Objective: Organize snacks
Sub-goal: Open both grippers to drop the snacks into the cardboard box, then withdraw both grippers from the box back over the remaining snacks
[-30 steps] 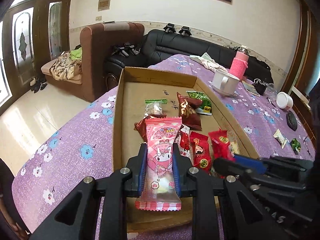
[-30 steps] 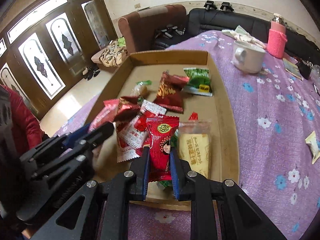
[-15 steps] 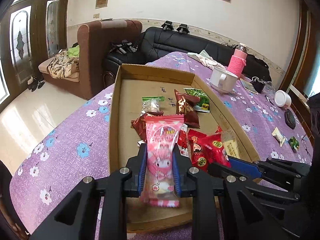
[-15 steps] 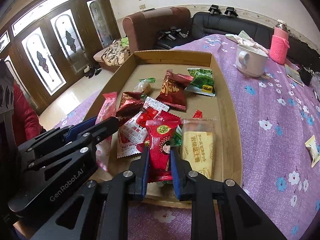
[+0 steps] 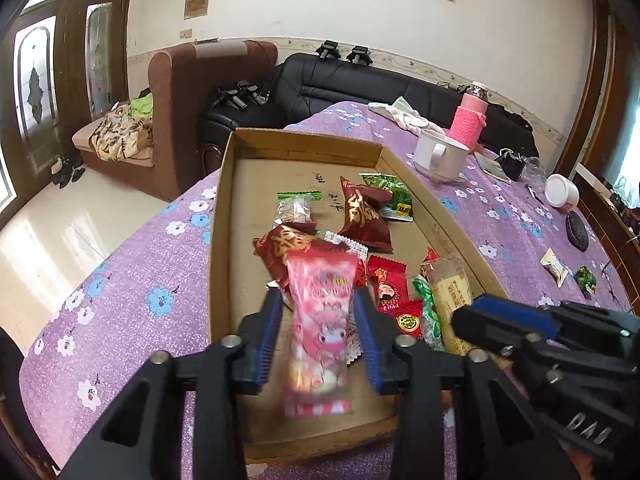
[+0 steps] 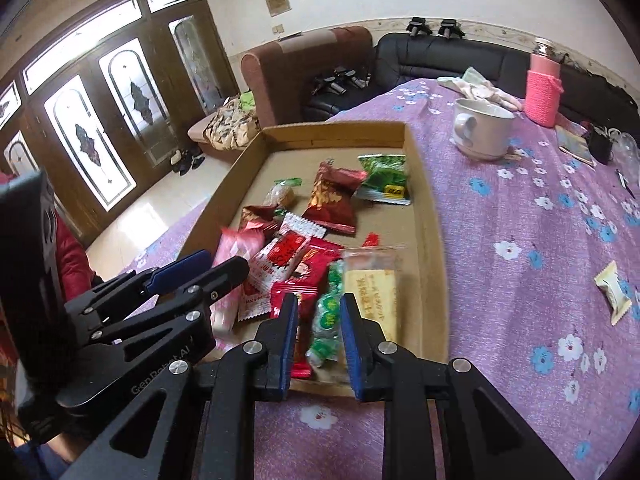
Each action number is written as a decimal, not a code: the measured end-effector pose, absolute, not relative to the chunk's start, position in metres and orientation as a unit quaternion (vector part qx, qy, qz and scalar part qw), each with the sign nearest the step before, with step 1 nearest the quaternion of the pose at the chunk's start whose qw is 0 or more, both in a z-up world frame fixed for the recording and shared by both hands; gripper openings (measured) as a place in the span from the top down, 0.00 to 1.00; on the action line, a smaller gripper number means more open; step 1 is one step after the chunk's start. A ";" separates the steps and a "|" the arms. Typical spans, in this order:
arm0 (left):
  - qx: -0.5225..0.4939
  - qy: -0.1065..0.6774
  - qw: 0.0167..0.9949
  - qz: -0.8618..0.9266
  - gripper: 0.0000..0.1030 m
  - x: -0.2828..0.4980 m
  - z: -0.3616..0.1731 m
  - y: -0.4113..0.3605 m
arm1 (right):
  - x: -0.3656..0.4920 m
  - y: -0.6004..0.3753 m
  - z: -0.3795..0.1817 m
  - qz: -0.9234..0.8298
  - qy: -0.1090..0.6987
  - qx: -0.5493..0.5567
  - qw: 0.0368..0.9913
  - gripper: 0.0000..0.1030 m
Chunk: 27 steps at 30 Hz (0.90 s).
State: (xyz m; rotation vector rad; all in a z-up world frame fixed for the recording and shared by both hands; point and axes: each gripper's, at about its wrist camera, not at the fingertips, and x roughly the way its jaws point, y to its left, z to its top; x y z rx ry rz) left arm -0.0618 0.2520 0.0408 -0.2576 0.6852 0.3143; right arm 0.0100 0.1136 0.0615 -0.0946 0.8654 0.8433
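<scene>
A shallow cardboard tray [image 5: 222, 216] on the purple flowered tablecloth holds several snack packets. My left gripper [image 5: 318, 332] is open; a blurred pink cartoon packet [image 5: 320, 320] lies between its fingers, over the tray's near end. My right gripper [image 6: 318, 328] is open above the tray's near edge [image 6: 436, 280]. A red packet [image 6: 304, 276] and a green packet [image 6: 326, 320] lie below it, beside a yellow biscuit packet [image 6: 372, 292]. The pink packet [image 6: 230, 256] also shows in the right wrist view next to the left gripper's fingers [image 6: 224, 272].
Two loose snacks [image 5: 554, 268] lie on the cloth right of the tray. A white mug [image 5: 438, 156], a pink bottle [image 5: 468, 124], a white lid [image 5: 562, 190] and small dark items stand at the back right. Sofas lie beyond the table.
Both grippers opened. The left let go of the pink packet, which is dropping into the tray. The right let go of the red packet, which now lies in the tray.
</scene>
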 end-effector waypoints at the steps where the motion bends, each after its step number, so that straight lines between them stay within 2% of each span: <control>1: -0.123 0.332 0.922 0.154 0.59 -0.062 0.041 0.251 | 0.011 0.110 0.063 0.395 0.406 -0.040 0.823 0.77; 8: -0.116 0.332 0.923 0.159 0.57 -0.062 0.042 0.249 | 0.027 0.061 0.075 0.366 0.404 0.005 0.839 0.77; 13: -0.105 0.332 0.924 0.160 0.50 -0.063 0.043 0.246 | 0.047 0.011 0.076 0.324 0.409 0.049 0.851 0.77; 18: -0.091 0.339 0.921 0.169 0.50 -0.061 0.042 0.241 | 0.058 -0.025 0.069 0.296 0.417 0.082 0.855 0.76; 24: -0.079 0.343 0.917 0.190 0.49 -0.059 0.042 0.238 | 0.058 -0.030 0.063 0.299 0.419 0.085 0.853 0.76; 27: -0.075 0.341 0.915 0.201 0.44 -0.060 0.043 0.237 | 0.055 -0.027 0.061 0.302 0.417 0.078 0.853 0.76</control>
